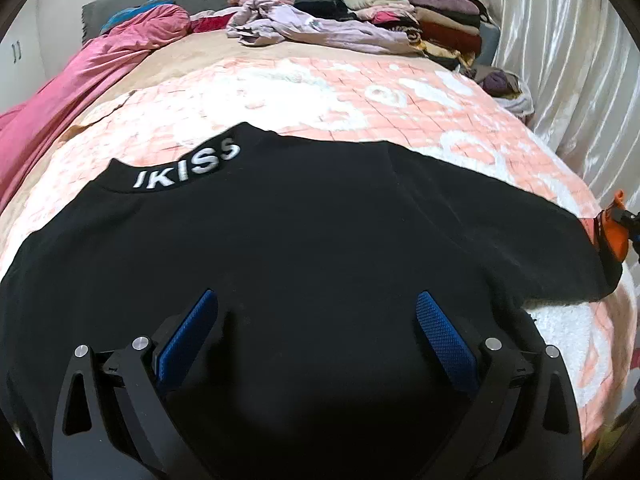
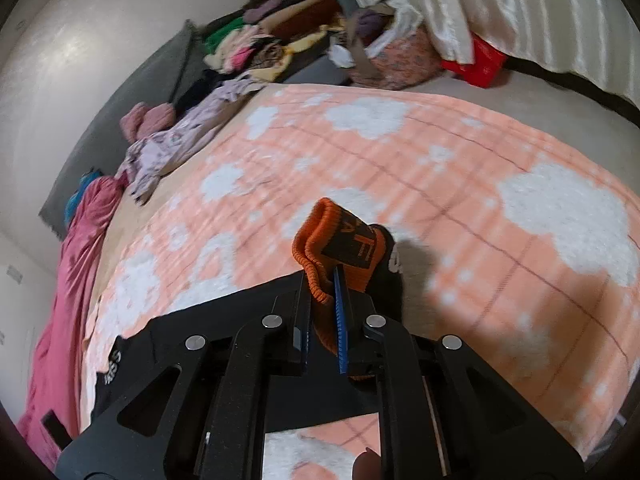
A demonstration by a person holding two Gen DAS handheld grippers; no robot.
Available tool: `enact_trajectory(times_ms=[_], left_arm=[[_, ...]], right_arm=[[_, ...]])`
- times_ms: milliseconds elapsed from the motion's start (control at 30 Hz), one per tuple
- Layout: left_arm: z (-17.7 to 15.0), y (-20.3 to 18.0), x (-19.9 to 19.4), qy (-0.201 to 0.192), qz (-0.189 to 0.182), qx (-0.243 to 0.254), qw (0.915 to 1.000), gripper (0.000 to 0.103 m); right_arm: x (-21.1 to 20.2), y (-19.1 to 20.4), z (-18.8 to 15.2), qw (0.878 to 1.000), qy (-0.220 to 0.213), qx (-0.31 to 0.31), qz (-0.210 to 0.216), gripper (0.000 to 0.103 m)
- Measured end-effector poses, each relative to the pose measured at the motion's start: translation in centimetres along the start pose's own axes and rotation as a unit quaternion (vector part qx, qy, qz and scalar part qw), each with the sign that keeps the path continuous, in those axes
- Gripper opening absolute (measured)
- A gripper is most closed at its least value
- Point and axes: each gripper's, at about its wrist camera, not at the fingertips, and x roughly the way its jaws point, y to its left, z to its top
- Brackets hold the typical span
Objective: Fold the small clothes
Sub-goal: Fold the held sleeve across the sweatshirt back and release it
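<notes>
A black sweater (image 1: pixel 300 240) with white letters on its collar (image 1: pixel 188 168) lies spread flat on the bed. My left gripper (image 1: pixel 316 296) is open just above its lower body, the blue pads (image 1: pixel 192 328) wide apart with only flat cloth below them. The sweater's right sleeve ends in an orange ribbed cuff (image 1: pixel 612 236) at the far right edge. In the right wrist view that orange cuff (image 2: pixel 320 232) is pinched between the blue pads of my right gripper (image 2: pixel 322 280), which is shut on it and holds it bunched, slightly off the blanket.
The bed has a peach and white blanket (image 1: pixel 360 92). Stacked folded clothes (image 1: pixel 420 12) and a crumpled lilac garment (image 1: pixel 304 28) sit at the far end. A pink quilt (image 1: pixel 80 80) lies along the left, and a white curtain (image 1: pixel 560 60) hangs on the right. A floral basket (image 2: pixel 404 60) and a red bag (image 2: pixel 476 62) stand beside the bed.
</notes>
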Motion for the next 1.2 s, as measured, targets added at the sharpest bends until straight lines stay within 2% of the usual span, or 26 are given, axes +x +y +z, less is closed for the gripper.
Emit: enact_trajectory(times_ms=[233,433,533,667,767,900,1033,1167,1200], left_arm=[[-0.5,2.0,-1.9,-0.01,0.007,-0.011,0.9999,0.099],[-1.3,4.3,-3.9,-0.015,0.002,-0.02,0.9997,0.099],[-1.6,5.8,-4.8,-0.015,0.008,-0.016,0.9997,0.099],[-2.5,8.3,-5.8,-0.017,0.032,-0.001,0.9993,0.099],[-3.0,9.7,-6.2,-0.022,0.035,-0.002,0.9991,0.099],[-3.2,10.6,-5.9,-0.01,0.003,-0.021,0.9997,0.099],[-3.3,10.8,-5.7,-0.012,-0.008,-0.024,0.9996,0.099],[-3.7,10.4,-4.9,0.0,-0.023,-0.023,0.9995,0.099],[-3.8,10.3,-4.6,0.003,-0.026,-0.021,0.9994,0.099]], right_arm=[[-1.5,4.5,-0.5,0.995,-0.012,-0.052,0.088,0.005],[-1.9,9.5,-2.4,0.982,0.016,-0.096,0.163,0.005],[-1.9,12.3,-3.9,0.974,0.034,-0.124,0.185,0.005],[-2.2,16.4,-6.1,0.959,0.058,-0.157,0.227,0.005],[-2.4,19.7,-7.9,0.945,0.078,-0.186,0.256,0.005],[-2.0,24.0,-11.2,0.923,0.116,-0.236,0.281,0.005],[-0.4,27.6,-14.6,0.903,0.158,-0.279,0.286,0.005],[0.5,29.7,-16.5,0.892,0.174,-0.298,0.293,0.005],[0.7,30.1,-17.1,0.89,0.175,-0.302,0.294,0.009]])
